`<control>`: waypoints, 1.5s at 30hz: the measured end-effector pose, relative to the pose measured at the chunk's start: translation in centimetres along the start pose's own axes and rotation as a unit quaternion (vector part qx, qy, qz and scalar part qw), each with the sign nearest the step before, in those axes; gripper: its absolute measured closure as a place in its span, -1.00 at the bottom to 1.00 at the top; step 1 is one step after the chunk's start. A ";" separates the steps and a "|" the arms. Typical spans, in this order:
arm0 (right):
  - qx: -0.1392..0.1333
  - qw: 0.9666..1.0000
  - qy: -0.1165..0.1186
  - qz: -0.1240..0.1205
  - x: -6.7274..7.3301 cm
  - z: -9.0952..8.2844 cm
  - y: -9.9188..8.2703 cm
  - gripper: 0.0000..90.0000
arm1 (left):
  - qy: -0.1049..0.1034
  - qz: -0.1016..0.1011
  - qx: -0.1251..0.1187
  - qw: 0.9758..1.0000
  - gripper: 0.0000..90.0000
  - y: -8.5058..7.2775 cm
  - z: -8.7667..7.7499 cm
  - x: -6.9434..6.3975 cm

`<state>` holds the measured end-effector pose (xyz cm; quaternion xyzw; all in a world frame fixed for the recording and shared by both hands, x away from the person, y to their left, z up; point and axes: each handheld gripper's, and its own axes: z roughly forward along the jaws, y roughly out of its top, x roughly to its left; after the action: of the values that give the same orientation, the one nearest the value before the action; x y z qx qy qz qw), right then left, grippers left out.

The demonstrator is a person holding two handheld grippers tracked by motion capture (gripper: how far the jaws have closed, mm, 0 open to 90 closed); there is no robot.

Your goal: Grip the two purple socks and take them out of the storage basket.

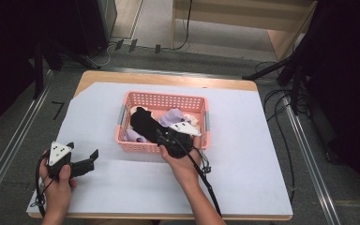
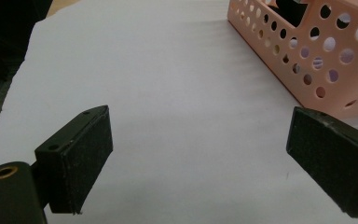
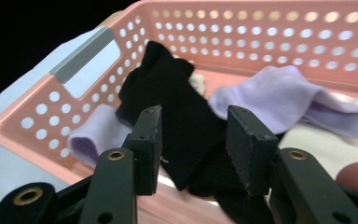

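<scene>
Reaching into pink basket (image 1: 161,101): right gripper (image 3: 193,135) half-apart over black sock (image 3: 177,105), ungripped; left gripper (image 2: 200,140) wide apart at 8 o'clock; socks all unremoved.

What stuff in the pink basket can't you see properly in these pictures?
- High view: the right gripper and hand cover the basket's near right corner.
- Right gripper view: the black sock's lower end sits behind the fingers.
- Left gripper view: the basket is cut off by the edge.

We hold two black grippers: the left gripper (image 1: 82,161) and the right gripper (image 1: 161,136) each carry a pale grey three-cornered plate with dark dots. A black cable trails from each toward six o'clock. Our forearms are bare, and brass-ringed screw holes mark the jaw arms.
</scene>
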<state>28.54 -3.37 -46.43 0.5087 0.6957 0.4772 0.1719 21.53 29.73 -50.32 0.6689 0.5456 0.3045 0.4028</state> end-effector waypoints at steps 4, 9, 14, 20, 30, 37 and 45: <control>0.006 1.000 0.008 -0.006 0.8 0.6 0.0 0.26 | -0.002 0.002 0.003 1.000 -0.83 0.0 0.1 0.0; 0.012 1.000 0.015 -0.010 1.5 1.1 -0.1 0.25 | 0.002 0.017 0.009 1.000 -0.83 0.1 0.1 -0.3; 0.010 1.000 0.022 -0.008 2.0 1.5 -0.1 0.24 | 0.002 0.014 0.010 1.000 -0.83 0.1 0.1 -0.3; 0.013 0.999 0.028 -0.009 2.7 1.9 0.1 0.23 | 0.003 0.014 0.009 1.000 -0.83 0.1 0.1 -0.3; 0.018 0.999 0.038 -0.017 4.2 2.8 0.3 0.20 | 0.002 0.015 0.010 1.000 -0.83 0.1 0.1 -0.3; 0.035 0.998 0.054 -0.016 4.7 3.3 0.6 0.22 | 0.002 0.016 0.009 1.000 -0.83 0.1 0.1 -0.3; 0.074 0.995 0.063 -0.022 5.1 3.9 0.7 0.45 | 0.003 0.016 0.010 1.000 -0.83 0.1 0.2 -0.3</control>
<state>29.56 3.01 -46.46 0.4738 0.7494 0.4515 0.0999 21.63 29.36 -50.32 0.6803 0.5392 0.3076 0.3897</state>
